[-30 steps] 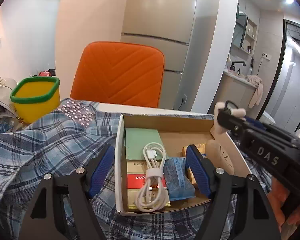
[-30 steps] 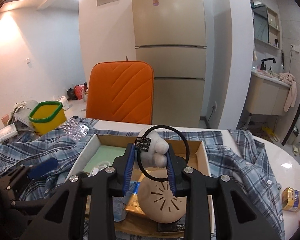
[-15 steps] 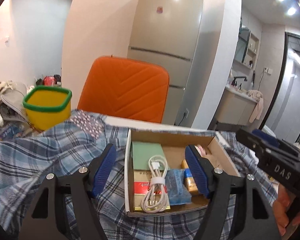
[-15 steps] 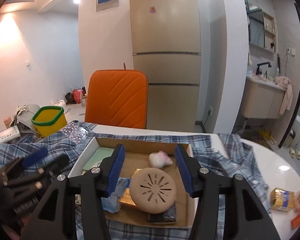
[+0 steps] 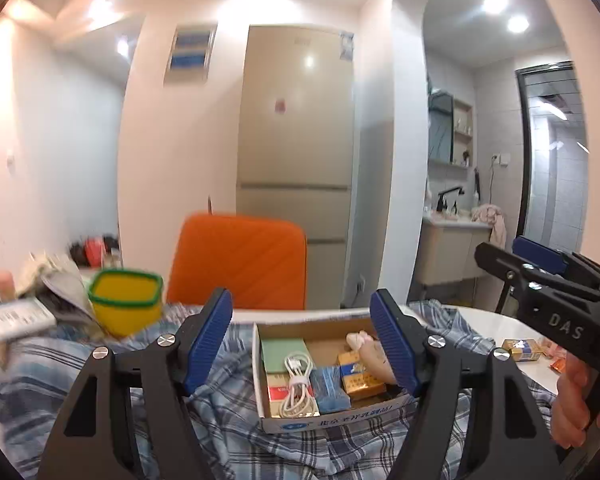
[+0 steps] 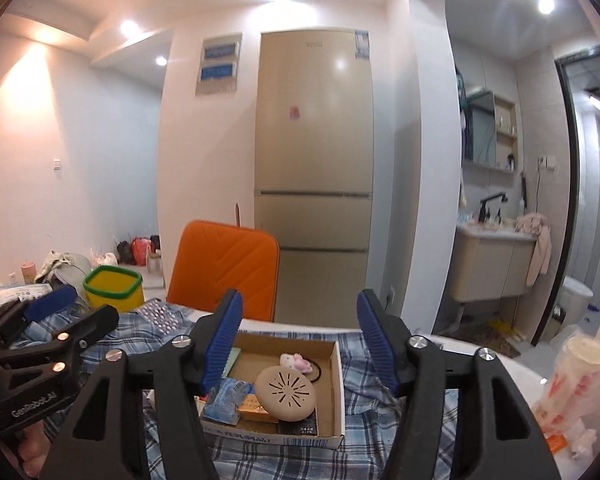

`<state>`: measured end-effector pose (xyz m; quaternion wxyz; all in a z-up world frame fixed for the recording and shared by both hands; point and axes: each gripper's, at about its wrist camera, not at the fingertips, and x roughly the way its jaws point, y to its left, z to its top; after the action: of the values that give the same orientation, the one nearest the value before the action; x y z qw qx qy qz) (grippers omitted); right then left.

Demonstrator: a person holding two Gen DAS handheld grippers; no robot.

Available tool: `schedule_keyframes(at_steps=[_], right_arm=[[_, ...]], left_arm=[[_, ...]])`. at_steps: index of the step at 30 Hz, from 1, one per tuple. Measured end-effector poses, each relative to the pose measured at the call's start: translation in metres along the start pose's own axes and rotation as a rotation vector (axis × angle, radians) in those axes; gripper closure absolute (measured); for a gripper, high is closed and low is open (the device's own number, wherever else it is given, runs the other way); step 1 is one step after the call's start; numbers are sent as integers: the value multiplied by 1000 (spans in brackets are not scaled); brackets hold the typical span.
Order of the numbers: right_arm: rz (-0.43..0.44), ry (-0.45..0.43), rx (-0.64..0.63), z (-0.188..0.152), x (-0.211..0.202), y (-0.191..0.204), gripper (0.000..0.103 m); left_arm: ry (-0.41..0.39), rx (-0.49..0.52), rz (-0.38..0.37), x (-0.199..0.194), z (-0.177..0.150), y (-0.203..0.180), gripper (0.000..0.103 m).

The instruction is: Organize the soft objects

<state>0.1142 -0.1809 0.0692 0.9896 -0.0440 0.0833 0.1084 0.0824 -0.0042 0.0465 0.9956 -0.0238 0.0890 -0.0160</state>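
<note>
Both views show empty jaws. Left view: your left hand-held gripper (image 5: pixel 302 344) is spread above the box (image 5: pixel 324 422). Right view: your right hand-held gripper (image 6: pixel 300 342) is spread too; the plush (image 6: pixel 296 362) lies in the box, light and squashy, so pinch its middle.

Two grippers: the left gripper (image 5: pixel 302 344) and the right gripper (image 6: pixel 300 344), both with jaws spread wide and nothing between them. One cardboard box (image 6: pixel 337 380) lies on one blue plaid shirt (image 6: pixel 356 456). In the box: one round beige perforated disc (image 6: pixel 286 391), one small pink-and-white plush charm (image 6: pixel 297 362) on a black loop at the disc's 12 o'clock, one coiled white cable (image 5: pixel 297 384), one green card (image 5: pixel 283 354), one blue packet (image 5: pixel 332 388). One yellow bin with a green rim (image 6: pixel 113 286) at 10 o'clock of the box. One orange chair (image 6: pixel 228 272). One fridge (image 6: pixel 314 176).
</note>
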Motion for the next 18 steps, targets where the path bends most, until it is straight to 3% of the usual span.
schedule_keyframes(at_steps=[3, 5, 7, 10, 18], right_arm=[[8, -42, 2, 4, -26, 1, 31], [11, -74, 14, 6, -42, 1, 18], [10, -112, 17, 7, -57, 1, 11], [1, -155, 7, 7, -77, 1, 0], [-36, -180, 42, -5, -111, -11, 0]], left_arm=[[-51, 16, -14, -25, 3, -2, 29], [-89, 16, -21, -39, 5, -2, 8], [-136, 23, -20, -52, 6, -2, 0], [-172, 54, -30, -65, 5, -3, 0], [-189, 37, -54, -73, -15, -3, 0]])
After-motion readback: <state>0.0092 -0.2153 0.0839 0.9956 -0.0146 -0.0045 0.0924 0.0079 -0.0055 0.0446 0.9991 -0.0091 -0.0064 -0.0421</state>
